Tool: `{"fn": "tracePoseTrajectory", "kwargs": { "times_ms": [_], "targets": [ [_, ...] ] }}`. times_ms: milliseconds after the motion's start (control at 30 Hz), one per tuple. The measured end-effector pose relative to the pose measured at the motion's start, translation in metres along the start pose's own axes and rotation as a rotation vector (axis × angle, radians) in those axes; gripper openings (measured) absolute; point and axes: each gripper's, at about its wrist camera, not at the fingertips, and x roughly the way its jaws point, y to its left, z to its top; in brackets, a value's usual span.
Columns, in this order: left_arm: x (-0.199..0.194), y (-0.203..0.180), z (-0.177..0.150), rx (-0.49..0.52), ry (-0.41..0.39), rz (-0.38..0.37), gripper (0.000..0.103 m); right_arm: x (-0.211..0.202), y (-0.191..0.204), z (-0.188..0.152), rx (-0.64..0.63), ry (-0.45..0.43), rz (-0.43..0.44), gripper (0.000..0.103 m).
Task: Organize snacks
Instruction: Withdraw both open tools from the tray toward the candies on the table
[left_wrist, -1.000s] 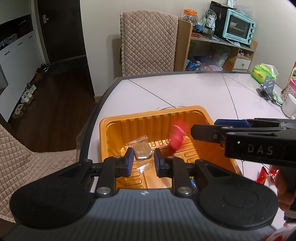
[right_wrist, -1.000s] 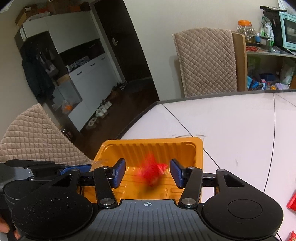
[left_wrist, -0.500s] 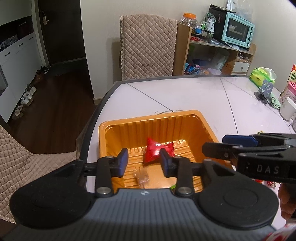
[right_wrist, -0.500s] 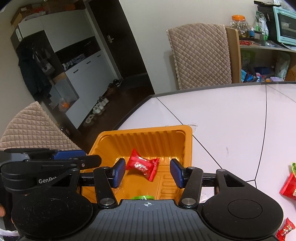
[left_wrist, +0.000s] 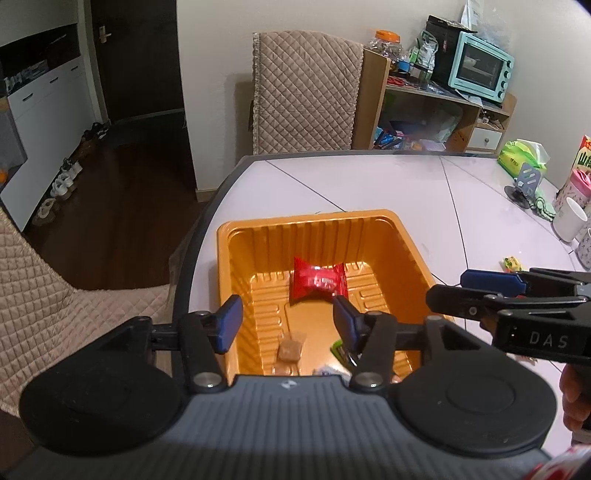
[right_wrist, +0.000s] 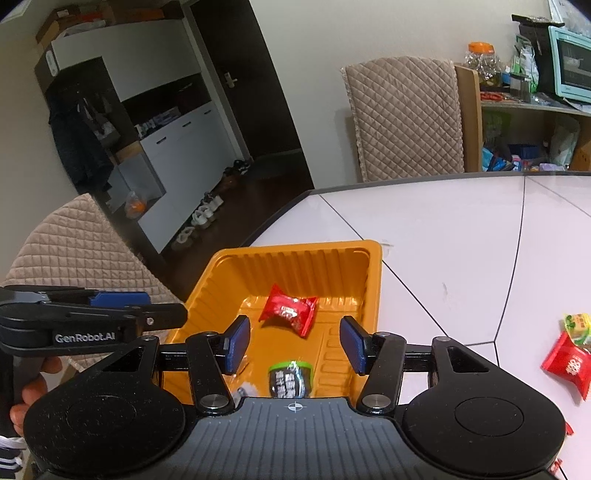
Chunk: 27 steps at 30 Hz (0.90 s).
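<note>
Red candy (left_wrist: 318, 281) lies flat on tray (left_wrist: 413, 251) floor, just beyond our left gripper (left_wrist: 286, 319); a second ago it was mid-air blur between right jaws. Brown cube (left_wrist: 289, 348) now loose in tray below left jaws, which held it before; those jaws have just been opening, now half spread, empty. Right gripper (right_wrist: 293, 345) jaws half spread, empty, green pack (right_wrist: 290, 378) beneath. We see red packet (right_wrist: 567, 363) on table (right_wrist: 443, 236) right of right jaws.

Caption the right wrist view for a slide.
Open right gripper above the orange tray, where a red candy and a green-capped packet lie.
</note>
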Motion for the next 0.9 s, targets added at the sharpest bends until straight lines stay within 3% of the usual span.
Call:
{"fn": "tracePoseTrajectory", "kwargs": {
  "times_ms": [433,900],
  "targets": [
    [-0.055,-0.020,-0.039,-0.011,0.027,0.002,0.058,-0.059,0.007,-0.029,0.001,-0.010,0.024,0.056],
    [-0.084,-0.067,-0.089,-0.020,0.084,-0.045,0.059,-0.116,-0.006,-0.072,0.016,0.045,0.005,0.059]
  ]
}}
